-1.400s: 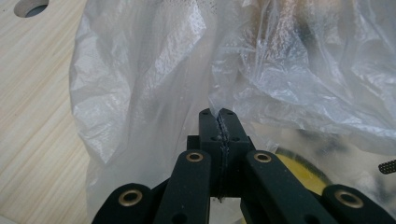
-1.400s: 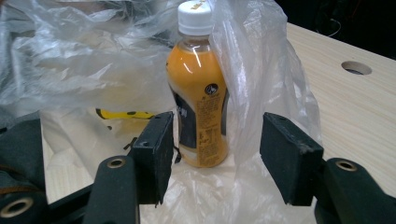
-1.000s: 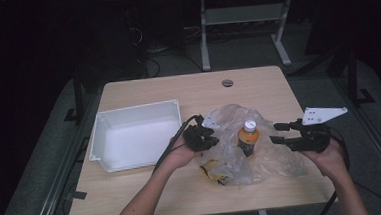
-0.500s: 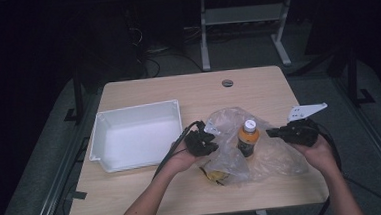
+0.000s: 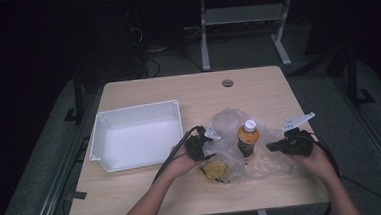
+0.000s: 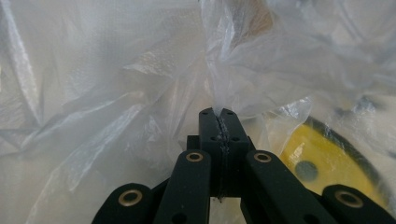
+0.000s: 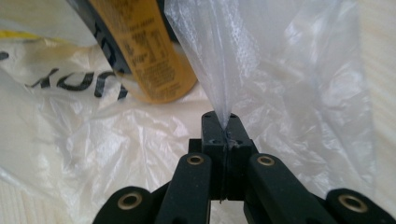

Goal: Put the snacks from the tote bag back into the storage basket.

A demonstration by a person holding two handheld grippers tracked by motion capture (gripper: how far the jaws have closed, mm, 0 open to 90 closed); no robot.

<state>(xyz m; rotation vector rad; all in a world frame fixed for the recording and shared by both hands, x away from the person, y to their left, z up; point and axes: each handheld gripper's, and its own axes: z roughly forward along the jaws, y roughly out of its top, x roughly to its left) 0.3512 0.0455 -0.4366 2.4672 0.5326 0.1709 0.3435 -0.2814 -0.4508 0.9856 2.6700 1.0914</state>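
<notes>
Left hand-held gripper (image 6: 219,112) clamped on fold of plastic bag (image 5: 261,158); right hand-held gripper (image 7: 223,116) just closing, now pinching opposite film edge. Bag thin, soft, slippery, tear-prone; I grip bunched edges only. Bag lies mid-table (image 5: 187,87), bottle (image 5: 248,138) upright and yellow item (image 5: 215,168) inside. White tray (image 5: 135,136) just beside left.

Bare tabletop (image 5: 187,90) lay open behind the plastic bag (image 5: 261,155) and along the near edge. The white tray (image 5: 135,136) blocked the left side. Inside the bag, the upright bottle (image 5: 248,139) stood between the two hand-held grippers, leaving narrow gaps beside it.
</notes>
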